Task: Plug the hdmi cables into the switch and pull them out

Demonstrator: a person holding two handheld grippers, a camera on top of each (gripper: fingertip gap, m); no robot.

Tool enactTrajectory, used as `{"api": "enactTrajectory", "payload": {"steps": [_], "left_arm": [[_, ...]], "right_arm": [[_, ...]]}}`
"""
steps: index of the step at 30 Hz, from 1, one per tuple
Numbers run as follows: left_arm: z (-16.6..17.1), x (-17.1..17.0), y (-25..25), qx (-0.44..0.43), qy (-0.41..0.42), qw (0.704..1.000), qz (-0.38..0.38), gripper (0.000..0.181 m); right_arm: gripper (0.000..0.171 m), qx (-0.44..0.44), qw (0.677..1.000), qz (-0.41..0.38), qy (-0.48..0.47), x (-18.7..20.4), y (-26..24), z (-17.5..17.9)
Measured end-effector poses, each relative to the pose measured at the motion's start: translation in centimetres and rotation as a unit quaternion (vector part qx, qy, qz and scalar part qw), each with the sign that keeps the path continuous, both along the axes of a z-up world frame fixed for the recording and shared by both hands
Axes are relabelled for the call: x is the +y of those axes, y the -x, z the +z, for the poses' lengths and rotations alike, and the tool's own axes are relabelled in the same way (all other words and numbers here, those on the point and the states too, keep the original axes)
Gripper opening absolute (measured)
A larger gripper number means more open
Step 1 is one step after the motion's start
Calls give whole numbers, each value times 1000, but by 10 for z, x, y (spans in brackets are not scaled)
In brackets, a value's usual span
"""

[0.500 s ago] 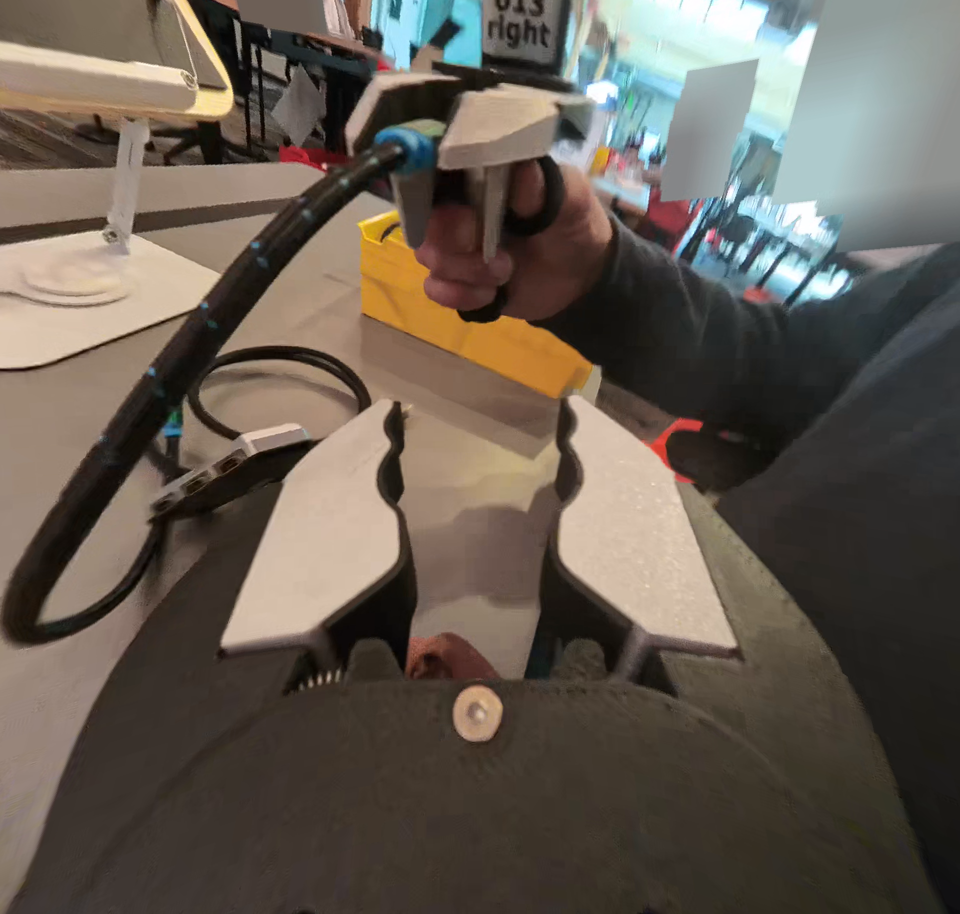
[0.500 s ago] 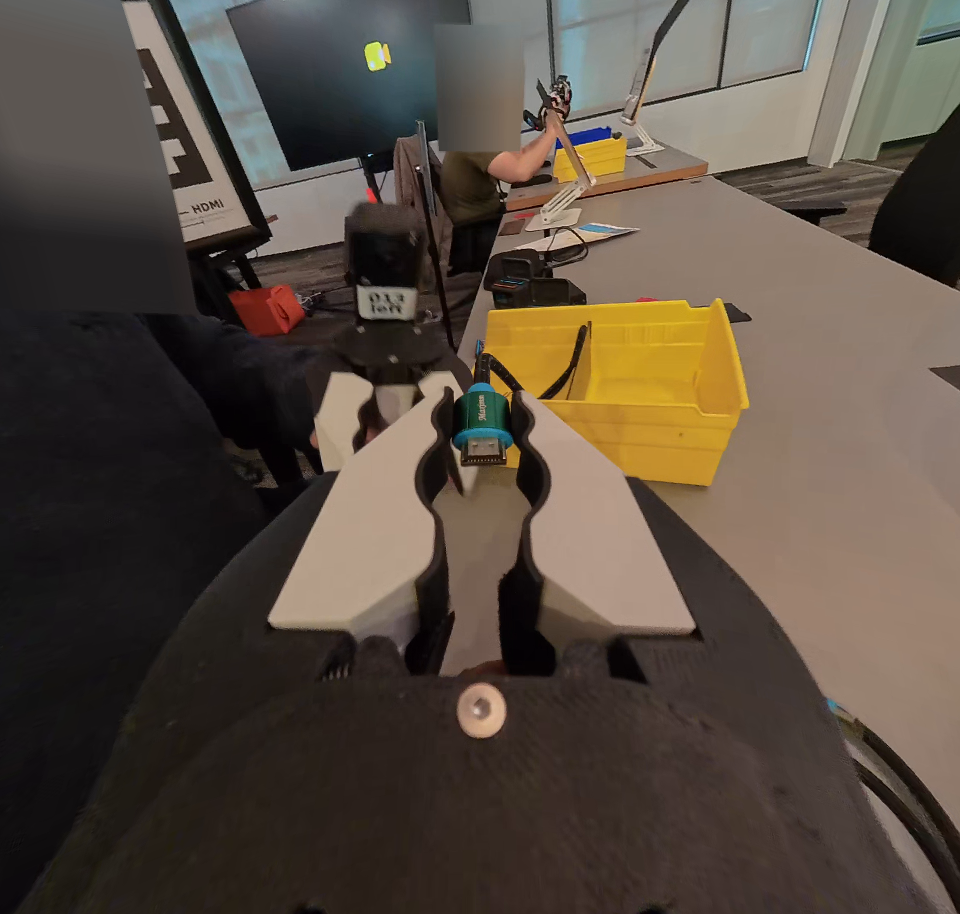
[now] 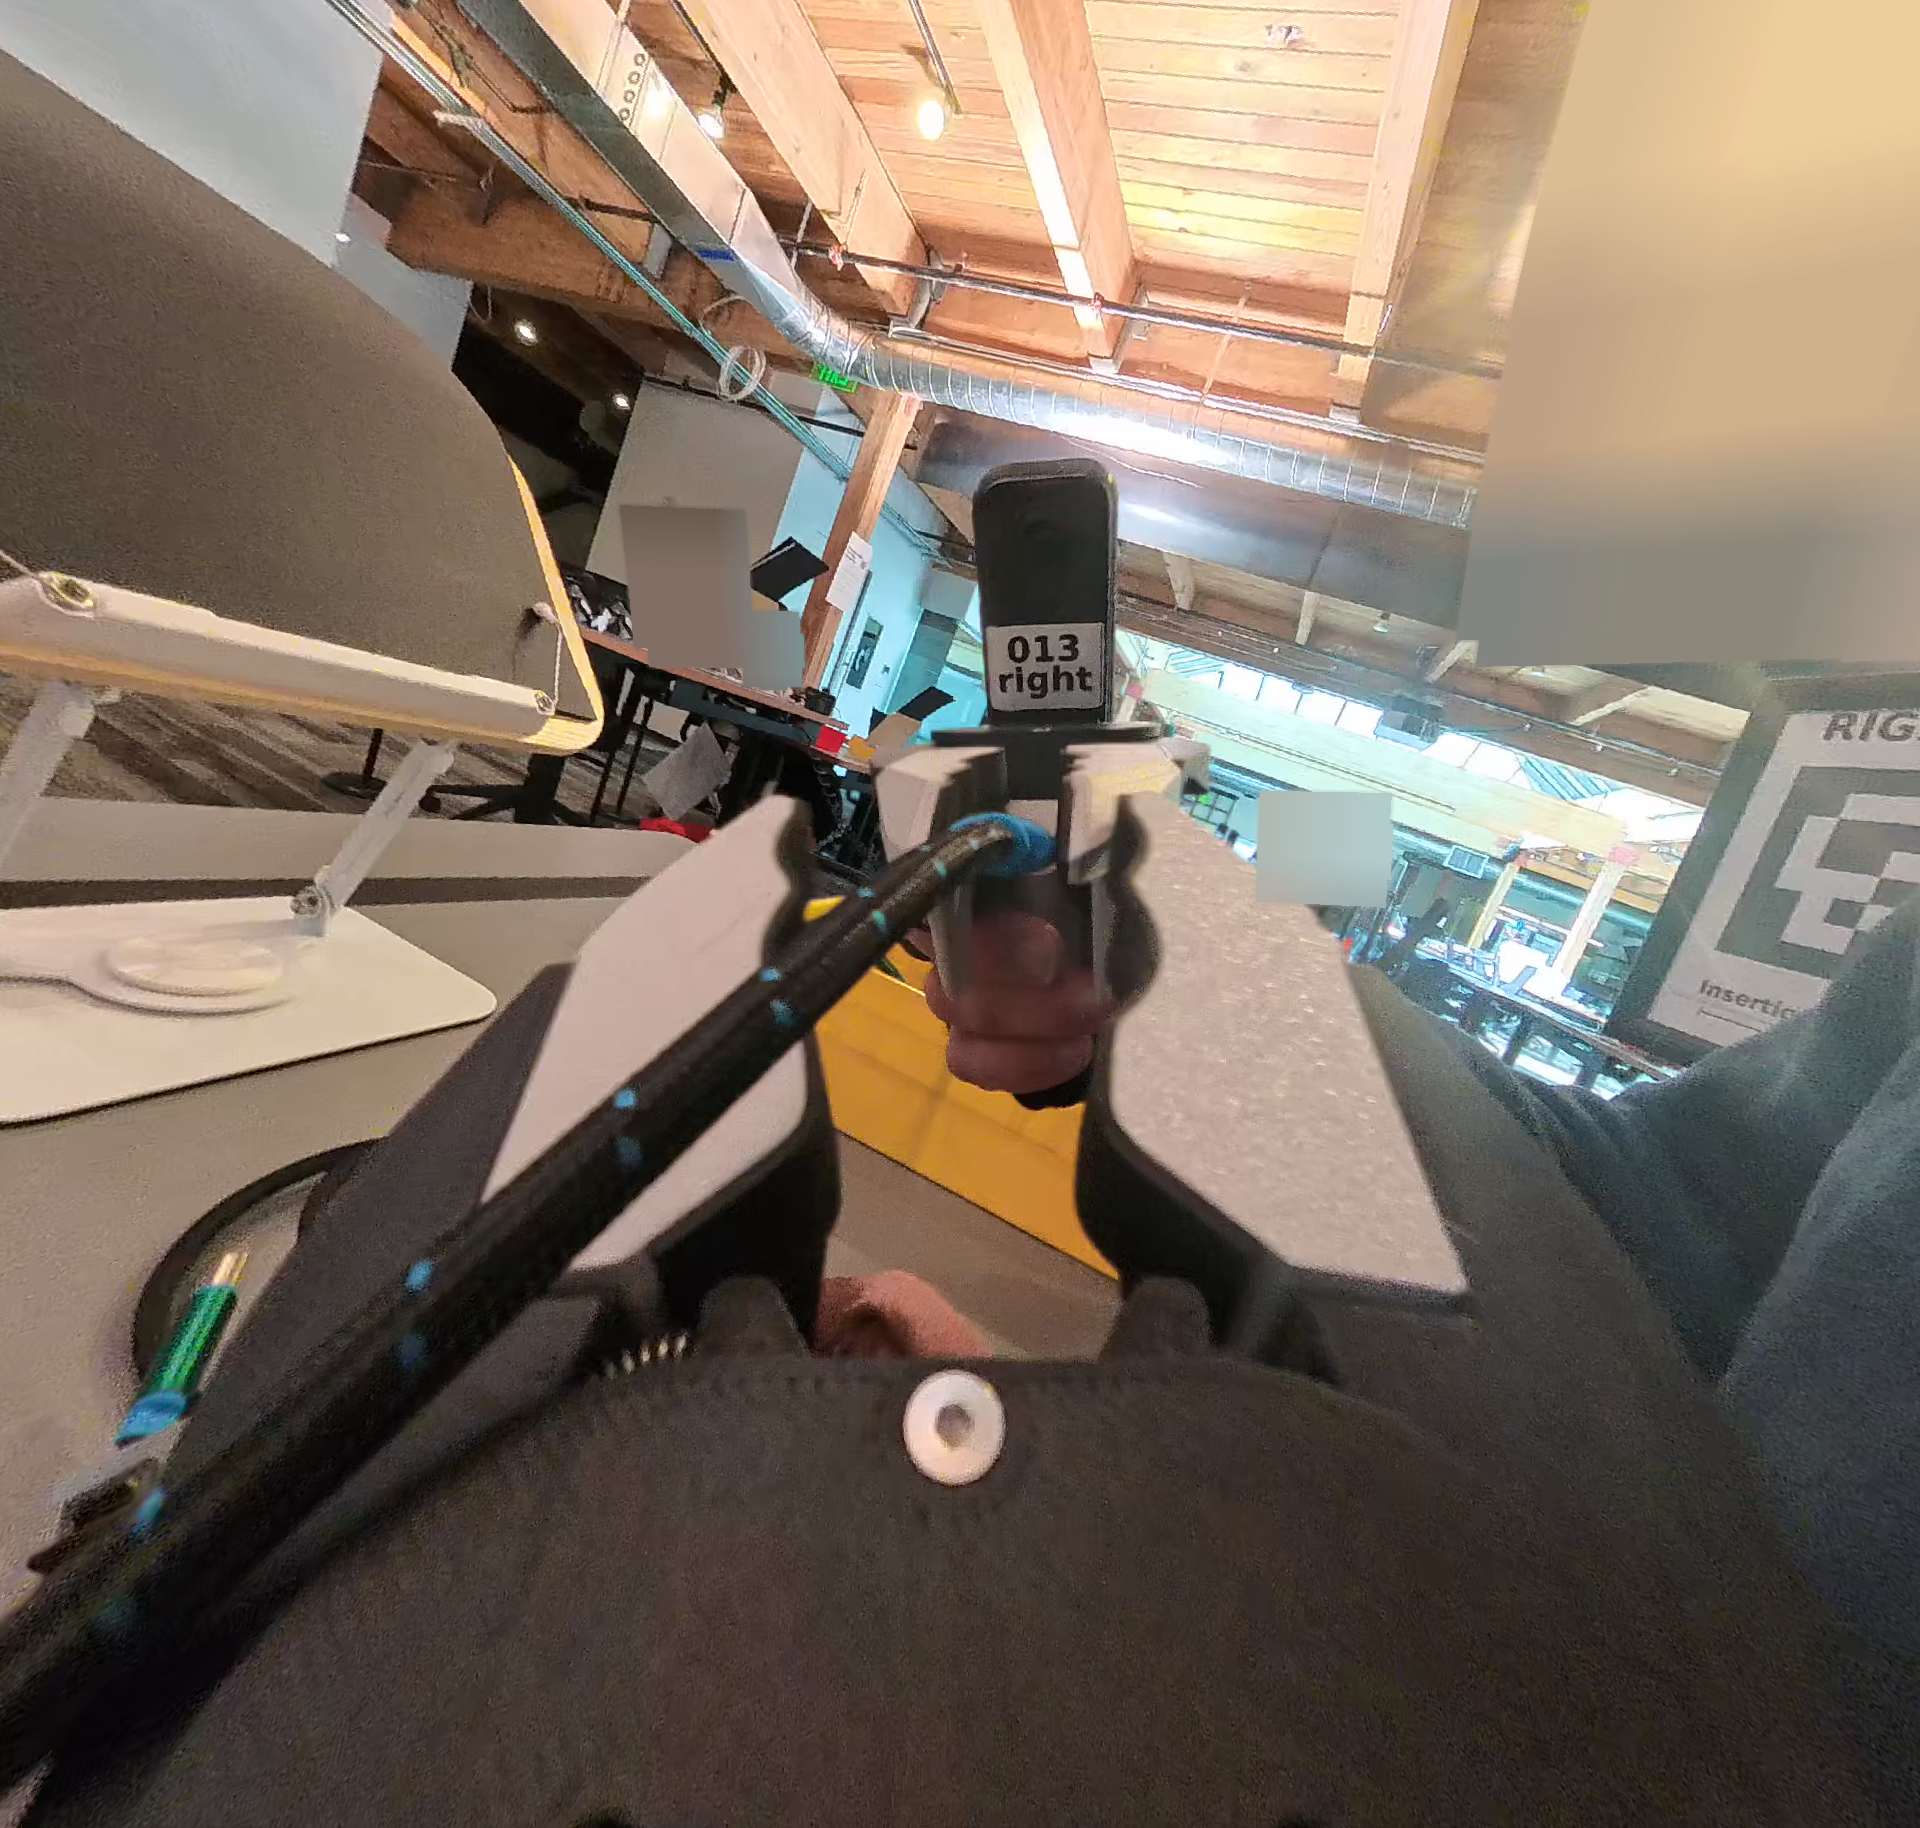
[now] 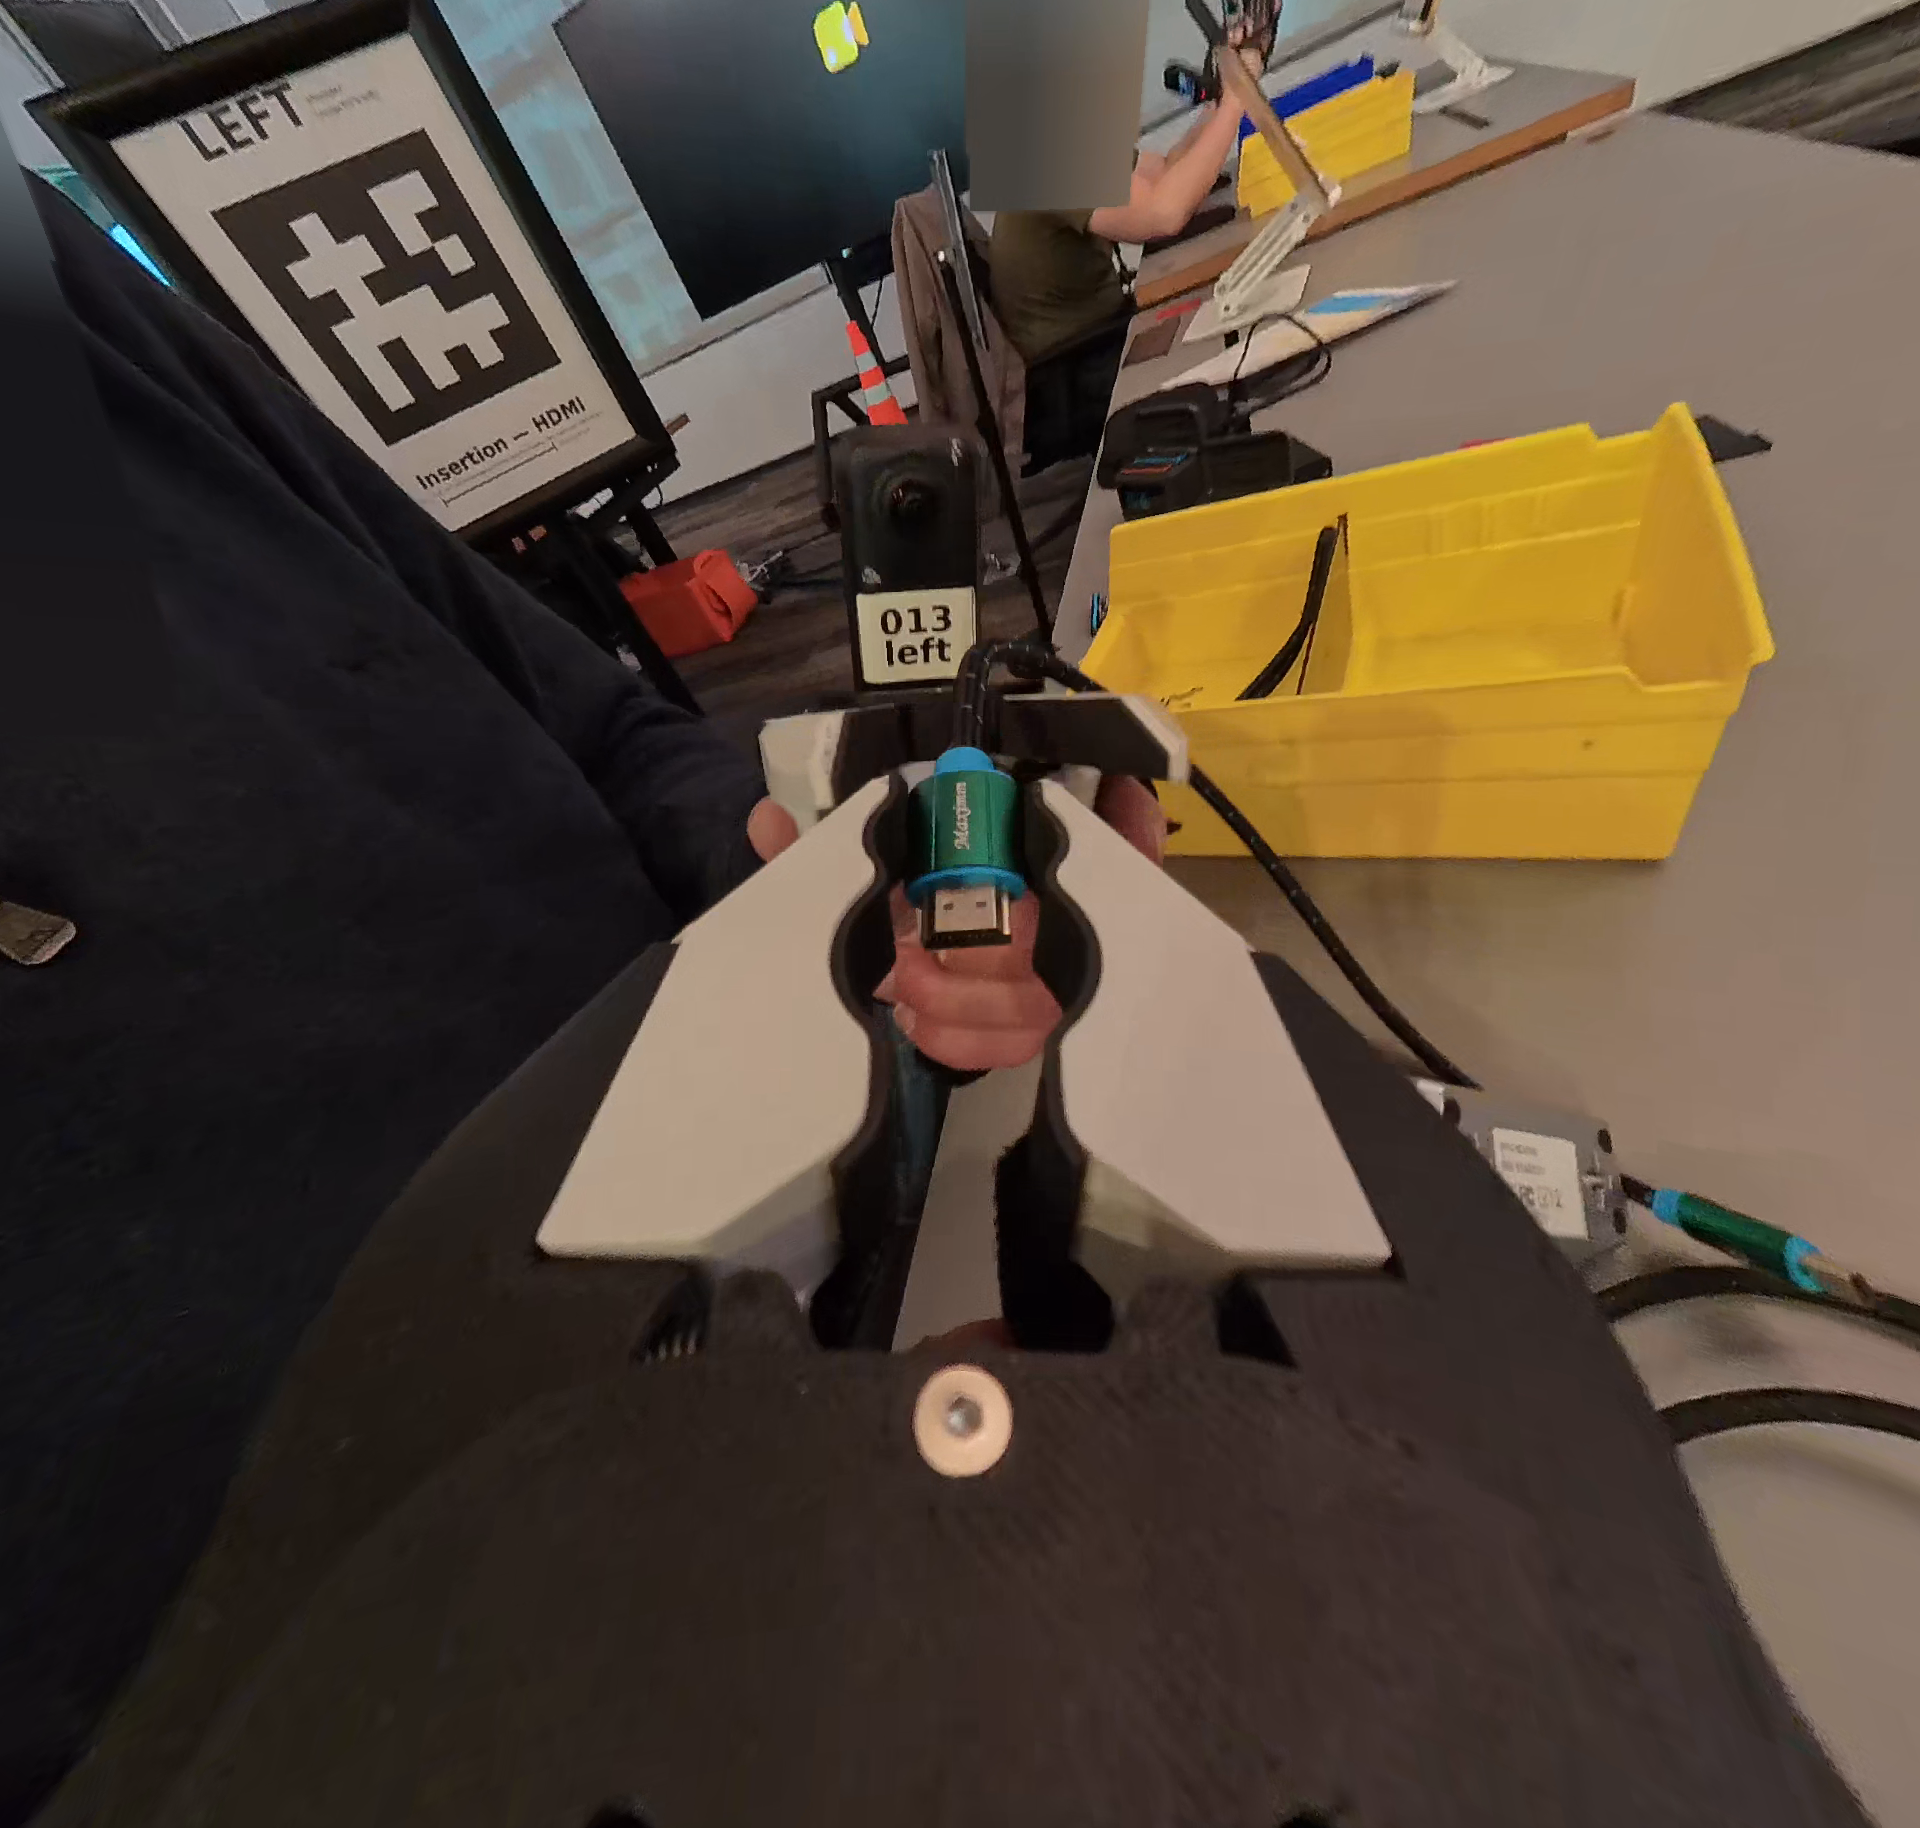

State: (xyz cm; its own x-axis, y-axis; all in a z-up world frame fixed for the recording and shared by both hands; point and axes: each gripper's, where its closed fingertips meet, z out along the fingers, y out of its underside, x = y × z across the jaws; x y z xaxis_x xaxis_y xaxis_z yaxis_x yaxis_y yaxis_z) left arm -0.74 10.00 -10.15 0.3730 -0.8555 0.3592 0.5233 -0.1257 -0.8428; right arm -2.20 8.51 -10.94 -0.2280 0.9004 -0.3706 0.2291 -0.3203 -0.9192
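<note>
My right gripper (image 4: 966, 812) is shut on a green HDMI plug (image 4: 961, 843) with blue rings, its metal end pointing back at the camera. Its black braided cable (image 4: 1299, 916) loops up over the left gripper and runs down to the table at the right. In the left wrist view the right gripper (image 3: 1013, 843) is held close in front, and the cable (image 3: 623, 1124) lies across my left finger. My left gripper (image 3: 966, 843) is open and holds nothing. The silver switch (image 4: 1538, 1176) lies on the table at the right, with a second green plug (image 4: 1745, 1243) loose beside it; this plug also shows in the left wrist view (image 3: 192, 1352).
A yellow bin (image 4: 1455, 739) with a divider and cables stands on the grey table (image 4: 1714, 947) beyond the grippers. A white stand base (image 3: 208, 978) sits at the left. A framed marker sign (image 4: 384, 272) and a seated person (image 4: 1060, 272) are farther back. The grippers are tip to tip, or close to it. Left tips and right tips are each some 20 centimetres from the silver switch (image 4: 1538, 1176).
The left gripper has tilted upward and moved close to the right gripper, and the cable now lies over its left finger. The right gripper still holds the plug.
</note>
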Motion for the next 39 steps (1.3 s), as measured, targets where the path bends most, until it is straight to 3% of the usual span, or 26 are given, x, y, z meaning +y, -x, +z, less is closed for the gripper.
{"api": "enactTrajectory", "payload": {"steps": [5, 12, 17, 22, 27, 31, 36, 39], "left_arm": [[7, -1, 8, -13, -18, 1000, 0, 12], [3, -8, 4, 28, -33, 999, -25, 7], [-4, -11, -1, 92, -50, 994, -37, 6], [-16, -15, -5, 141, -59, 988, -36, 6], [-34, -14, -11, 211, -66, 975, -21, 7], [-28, -14, -2, 172, -56, 984, -9, 10], [-18, -14, 13, 95, -41, 994, -21, 18], [-11, -17, 12, 51, -34, 997, -45, 8]], "right_arm": [[20, -27, 1000, 7, 7, 0, -2, -4], [20, -63, 998, 14, -24, -1, -5, -5], [19, -140, 986, 36, -82, -2, -9, -11], [19, -257, 950, 73, -161, -4, -17, -27], [17, -366, 894, 95, -241, 0, -25, -50], [18, -295, 933, 104, -180, -5, -19, -44], [18, -266, 946, 114, -146, -10, -22, -41], [18, -255, 951, 107, -138, -8, -20, -38]]}}
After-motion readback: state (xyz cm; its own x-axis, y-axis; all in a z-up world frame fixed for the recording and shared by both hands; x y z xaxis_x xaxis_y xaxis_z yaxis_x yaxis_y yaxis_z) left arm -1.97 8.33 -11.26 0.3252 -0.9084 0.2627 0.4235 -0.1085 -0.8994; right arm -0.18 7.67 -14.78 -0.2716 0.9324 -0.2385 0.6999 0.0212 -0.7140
